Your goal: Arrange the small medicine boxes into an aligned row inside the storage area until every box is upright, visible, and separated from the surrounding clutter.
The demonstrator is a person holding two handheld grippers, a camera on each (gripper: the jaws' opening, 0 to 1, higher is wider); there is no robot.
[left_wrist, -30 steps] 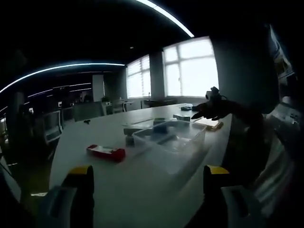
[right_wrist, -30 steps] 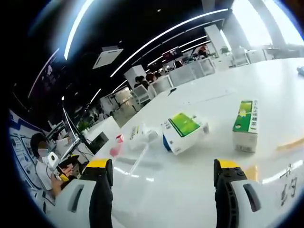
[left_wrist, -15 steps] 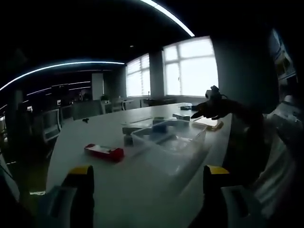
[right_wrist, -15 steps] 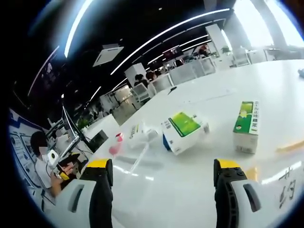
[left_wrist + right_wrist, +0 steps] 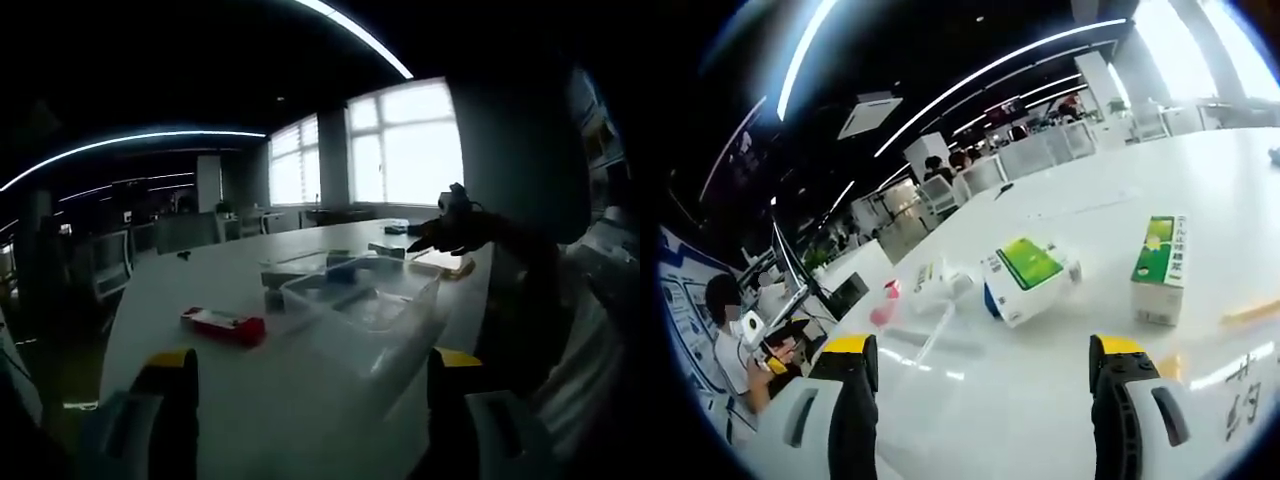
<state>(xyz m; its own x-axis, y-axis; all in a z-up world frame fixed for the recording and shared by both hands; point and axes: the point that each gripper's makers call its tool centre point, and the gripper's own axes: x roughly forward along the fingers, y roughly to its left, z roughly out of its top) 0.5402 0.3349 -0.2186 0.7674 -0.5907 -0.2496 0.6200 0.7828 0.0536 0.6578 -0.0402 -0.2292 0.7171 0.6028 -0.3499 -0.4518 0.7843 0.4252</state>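
In the left gripper view my left gripper (image 5: 312, 372) is open above the white table, nothing between its yellow-tipped jaws. Ahead lie a flat red box (image 5: 223, 324) and a clear plastic bin (image 5: 365, 310); several small boxes (image 5: 340, 266) sit behind the bin. The other gripper (image 5: 452, 228) hovers at the right past the bin. In the right gripper view my right gripper (image 5: 975, 365) is open over bare table. Beyond it a green-and-white medicine box (image 5: 1030, 277) lies tilted, another green-and-white box (image 5: 1160, 268) lies to its right, and a small white box (image 5: 938, 283) sits at the left.
A pink item (image 5: 884, 311) rests left of the small white box. A yellow-edged flat object (image 5: 441, 262) lies near the table's right edge. A seated person (image 5: 732, 350) is at the far left. Desks and chairs (image 5: 1040, 152) fill the room behind the long table (image 5: 1070, 410).
Both views have shifted only slightly with the hands. The boxes and the bin stay where they were, and both grippers remain open.
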